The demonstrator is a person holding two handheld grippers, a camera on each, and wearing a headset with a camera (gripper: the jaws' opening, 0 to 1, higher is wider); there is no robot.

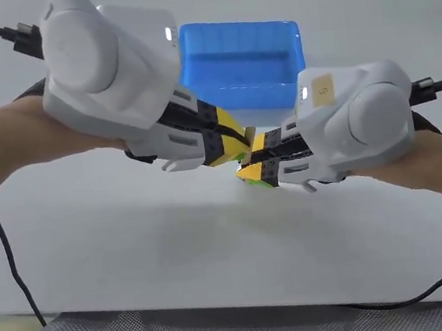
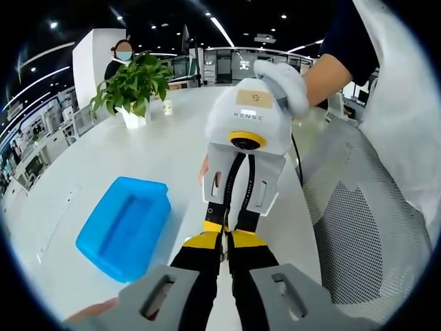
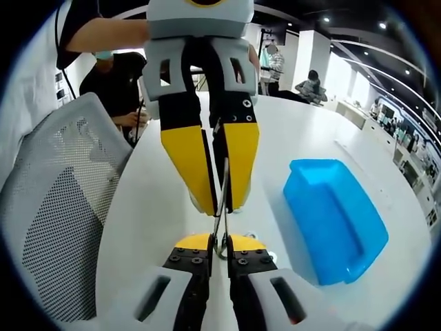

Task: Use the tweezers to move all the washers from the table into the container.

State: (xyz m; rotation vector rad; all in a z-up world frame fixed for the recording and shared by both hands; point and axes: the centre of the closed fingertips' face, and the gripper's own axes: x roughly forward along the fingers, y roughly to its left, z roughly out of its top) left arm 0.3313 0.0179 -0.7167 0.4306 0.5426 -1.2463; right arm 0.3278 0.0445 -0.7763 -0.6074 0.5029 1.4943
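Observation:
My two grippers meet tip to tip above the white table point(image 1: 173, 240). Thin metal tweezers point(image 3: 222, 196) run between them. The right gripper point(image 3: 220, 243) is shut on the tweezers' looped end. The left gripper point(image 3: 220, 207) comes down from the top of the right gripper view, its yellow jaws closed around the tweezers' shaft. In the head view the left gripper point(image 1: 238, 144) and right gripper point(image 1: 251, 169) touch in front of the blue container point(image 1: 242, 62). In the left gripper view my left gripper point(image 2: 225, 240) faces the right gripper point(image 2: 224, 226). A small pale ring, perhaps a washer point(image 3: 249, 235), lies on the table under the jaws.
The blue container point(image 3: 337, 217) stands open and looks empty, just beyond the grippers. A grey mesh chair point(image 3: 55, 207) sits at the table's near edge. A potted plant point(image 2: 134, 86) stands far across the table. Black cables point(image 1: 10, 256) trail from both grippers.

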